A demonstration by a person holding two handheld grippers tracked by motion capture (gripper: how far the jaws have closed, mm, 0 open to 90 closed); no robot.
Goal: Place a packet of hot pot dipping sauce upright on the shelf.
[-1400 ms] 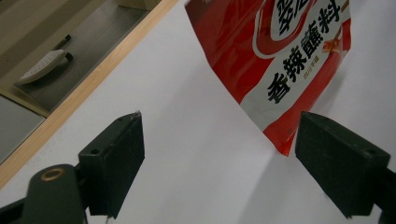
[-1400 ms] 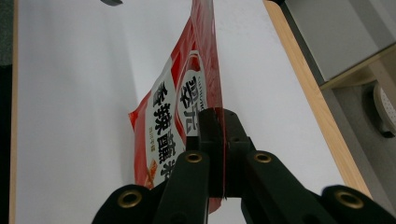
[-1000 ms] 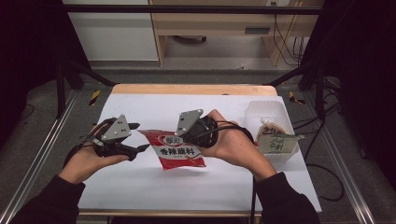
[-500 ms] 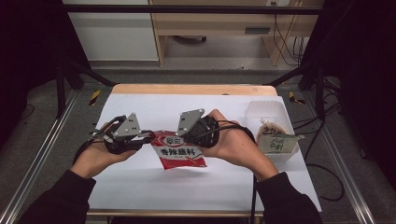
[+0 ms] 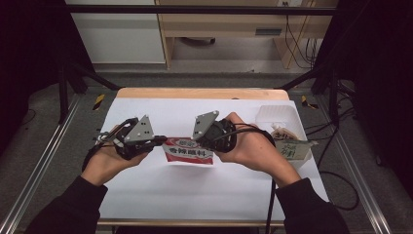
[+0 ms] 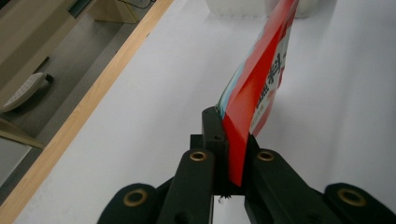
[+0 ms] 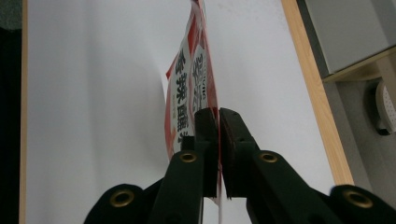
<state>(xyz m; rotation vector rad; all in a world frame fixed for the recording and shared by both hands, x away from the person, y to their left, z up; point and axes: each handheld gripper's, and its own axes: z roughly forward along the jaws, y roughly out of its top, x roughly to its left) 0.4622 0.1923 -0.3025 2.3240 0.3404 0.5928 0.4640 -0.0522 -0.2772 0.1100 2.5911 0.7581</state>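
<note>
A red seasoning packet (image 5: 189, 151) with white labels and black characters is held between both grippers, just above the white table (image 5: 195, 195). My left gripper (image 5: 159, 142) pinches its left edge. Its jaws have just been closing, and in the left gripper view this gripper (image 6: 231, 140) is clamped on the red packet (image 6: 254, 88). My right gripper (image 5: 204, 141) grips the packet's right edge. In the right gripper view it (image 7: 218, 116) is pressed shut on the packet's (image 7: 194, 79) seam.
A clear plastic tub (image 5: 277, 117) sits at the table's right, with a paper-labelled pouch (image 5: 292, 147) in front of it. The table's wooden far edge (image 5: 199, 92) runs along the back. A yellow tool (image 5: 99, 101) lies on the floor at left.
My left gripper moved right to the packet's left edge and closed on it. The right hand and its grip stayed in place.
</note>
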